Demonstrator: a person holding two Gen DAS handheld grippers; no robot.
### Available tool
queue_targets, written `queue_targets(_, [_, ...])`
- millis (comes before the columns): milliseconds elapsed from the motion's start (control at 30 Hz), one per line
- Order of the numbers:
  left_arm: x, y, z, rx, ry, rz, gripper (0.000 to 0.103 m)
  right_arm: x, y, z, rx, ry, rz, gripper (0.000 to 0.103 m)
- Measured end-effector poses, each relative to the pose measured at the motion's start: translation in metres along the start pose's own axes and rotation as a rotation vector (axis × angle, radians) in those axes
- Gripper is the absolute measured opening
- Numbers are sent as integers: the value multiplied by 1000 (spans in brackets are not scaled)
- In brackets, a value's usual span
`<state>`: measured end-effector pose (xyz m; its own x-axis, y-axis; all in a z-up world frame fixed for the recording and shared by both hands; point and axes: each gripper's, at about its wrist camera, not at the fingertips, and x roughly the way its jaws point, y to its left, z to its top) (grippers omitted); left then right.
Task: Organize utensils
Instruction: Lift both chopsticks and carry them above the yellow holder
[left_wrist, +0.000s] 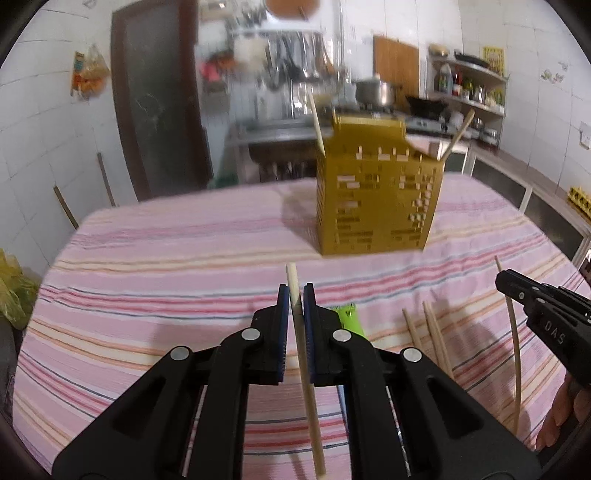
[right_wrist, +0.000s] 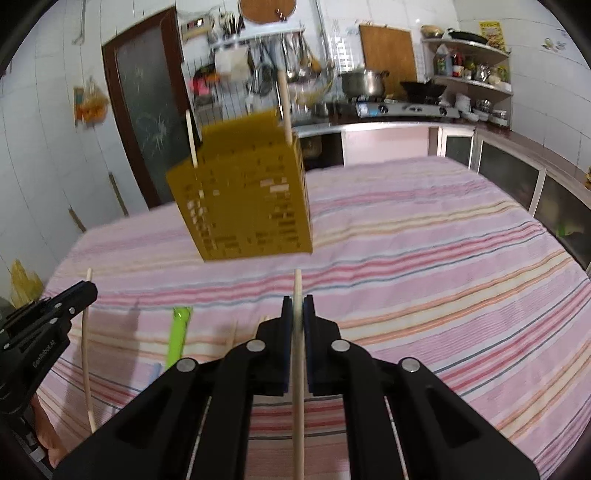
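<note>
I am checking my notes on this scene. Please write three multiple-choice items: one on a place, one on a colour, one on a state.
1. Where does the holder stand?
A. on the striped cloth
B. on the stove
C. on a shelf

2. What colour is the holder?
A. blue
B. golden yellow
C. white

3. What does the left gripper do?
A. stands open and empty
B. grips a spoon
C. is shut on a chopstick

Key: 1 A, its base rests on the cloth; 2 B, its slotted walls are golden yellow; 3 C, the stick runs between the pressed pads.
</note>
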<state>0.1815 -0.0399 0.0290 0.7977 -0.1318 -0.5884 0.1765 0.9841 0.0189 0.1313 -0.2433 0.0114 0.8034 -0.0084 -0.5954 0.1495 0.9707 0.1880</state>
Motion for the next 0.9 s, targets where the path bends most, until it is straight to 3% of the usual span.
queue_targets(567, [-79, 18, -9, -43, -210, 59, 6, -90, 13, -6, -72, -332, -21, 6])
queue_targets(900, [-96, 11, 1, -32, -291, 55, 4, -105, 16, 1, -66, -398, -20, 6])
